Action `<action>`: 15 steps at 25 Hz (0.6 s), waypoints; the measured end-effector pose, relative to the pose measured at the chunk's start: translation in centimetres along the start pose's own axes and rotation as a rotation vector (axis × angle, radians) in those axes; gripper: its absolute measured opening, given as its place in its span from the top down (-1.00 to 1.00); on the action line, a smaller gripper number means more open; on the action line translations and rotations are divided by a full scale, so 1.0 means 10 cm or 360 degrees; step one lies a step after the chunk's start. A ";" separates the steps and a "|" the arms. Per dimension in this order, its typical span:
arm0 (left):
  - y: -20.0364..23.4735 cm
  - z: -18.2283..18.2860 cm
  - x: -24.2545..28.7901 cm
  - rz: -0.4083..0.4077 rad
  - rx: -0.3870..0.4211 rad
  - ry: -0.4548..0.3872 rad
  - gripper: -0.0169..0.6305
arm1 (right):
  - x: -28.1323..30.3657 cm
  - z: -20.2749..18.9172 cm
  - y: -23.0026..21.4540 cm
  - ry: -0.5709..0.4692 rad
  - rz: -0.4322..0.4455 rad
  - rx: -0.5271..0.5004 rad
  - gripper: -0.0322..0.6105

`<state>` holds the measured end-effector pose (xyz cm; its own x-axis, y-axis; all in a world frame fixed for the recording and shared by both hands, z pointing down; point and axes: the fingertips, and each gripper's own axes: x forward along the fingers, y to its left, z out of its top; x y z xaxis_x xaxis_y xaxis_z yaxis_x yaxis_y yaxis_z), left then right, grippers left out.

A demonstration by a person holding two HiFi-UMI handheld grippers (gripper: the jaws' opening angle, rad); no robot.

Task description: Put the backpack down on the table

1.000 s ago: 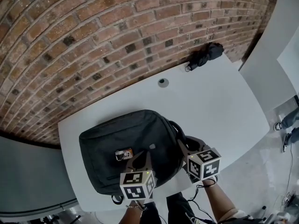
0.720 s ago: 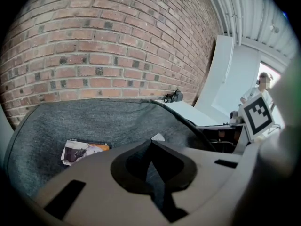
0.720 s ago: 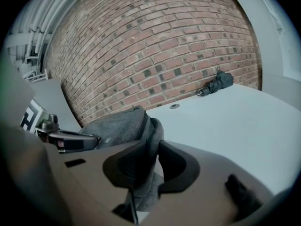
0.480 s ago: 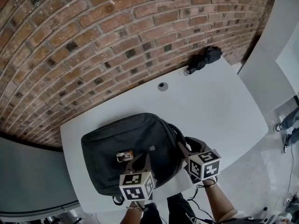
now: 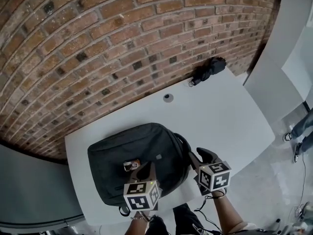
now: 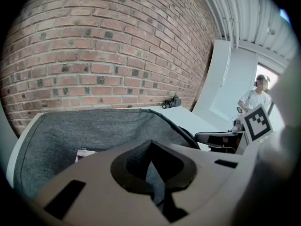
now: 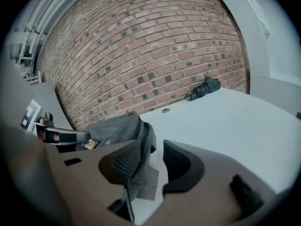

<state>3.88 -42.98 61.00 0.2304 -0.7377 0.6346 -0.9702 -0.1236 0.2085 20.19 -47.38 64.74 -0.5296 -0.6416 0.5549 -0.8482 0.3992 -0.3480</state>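
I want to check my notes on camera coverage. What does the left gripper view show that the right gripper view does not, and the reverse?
Only the left gripper view: a person in a white shirt far off at the right, and the left gripper shut on grey backpack fabric.
Only the right gripper view: the round cable hole in the table, and the right gripper, whose jaws have just been opening, with backpack fabric hanging between them.
Both: the brick wall, the backpack, and the folded black umbrella at the table's far edge.

Matt cloth backpack (image 5: pixel 132 151), smooth table (image 5: pixel 220 116)
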 end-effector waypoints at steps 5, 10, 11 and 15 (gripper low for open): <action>0.05 0.08 -0.19 -0.0008 0.0003 -0.0043 0.91 | -0.21 0.09 0.06 -0.0040 -0.0087 0.0005 0.45; 0.10 0.18 -0.47 -0.0029 0.0007 -0.0104 0.91 | -0.48 0.29 0.26 -0.0172 -0.0151 0.0004 0.61; 0.12 0.19 -0.53 -0.0032 0.0007 -0.0117 0.91 | -0.54 0.33 0.32 -0.0201 -0.0166 -0.0003 0.64; 0.23 0.24 -0.82 -0.0047 0.0010 -0.0171 0.91 | -0.77 0.43 0.57 -0.0278 -0.0215 -0.0025 0.69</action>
<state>-0.41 -38.81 54.55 0.2499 -0.8005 0.5447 -0.9636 -0.1505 0.2210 19.45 -43.04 55.22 -0.4040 -0.7930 0.4561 -0.9121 0.3111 -0.2670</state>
